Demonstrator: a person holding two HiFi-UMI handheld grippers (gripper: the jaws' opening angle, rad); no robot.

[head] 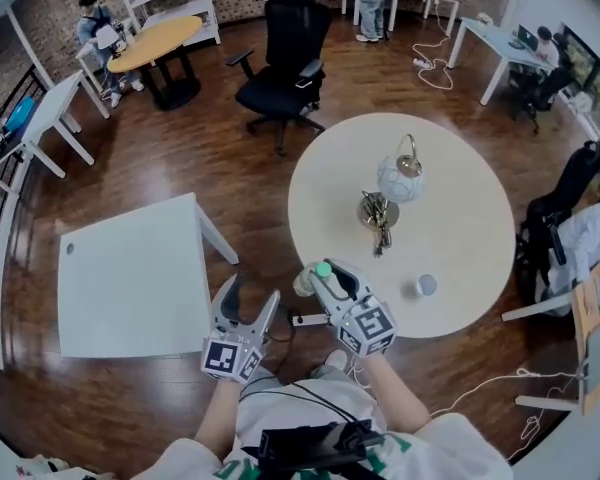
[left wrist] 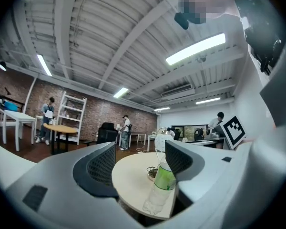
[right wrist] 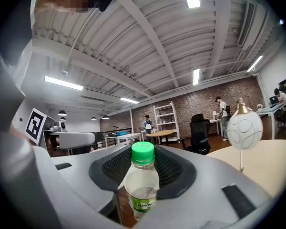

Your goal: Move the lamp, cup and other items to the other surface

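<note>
My right gripper (head: 320, 276) is shut on a clear plastic bottle (right wrist: 142, 185) with a green cap and green label, held over the near edge of the round cream table (head: 460, 218). In the left gripper view the bottle (left wrist: 163, 181) leans at that table's edge. The left gripper (head: 252, 293) is open and holds nothing, hanging over the floor between the two tables. A white globe lamp (head: 401, 176) with a gold top stands mid-table, and it also rises at the right of the right gripper view as the lamp (right wrist: 244, 128). A small grey cup (head: 426, 286) stands near the front right edge.
A metal dish with keys (head: 378, 212) lies beside the lamp. A white square table (head: 130, 273) stands to the left. A black office chair (head: 282, 68) is behind the round table. A cable and plug (head: 305, 319) lie on the floor at my feet. People sit at far desks.
</note>
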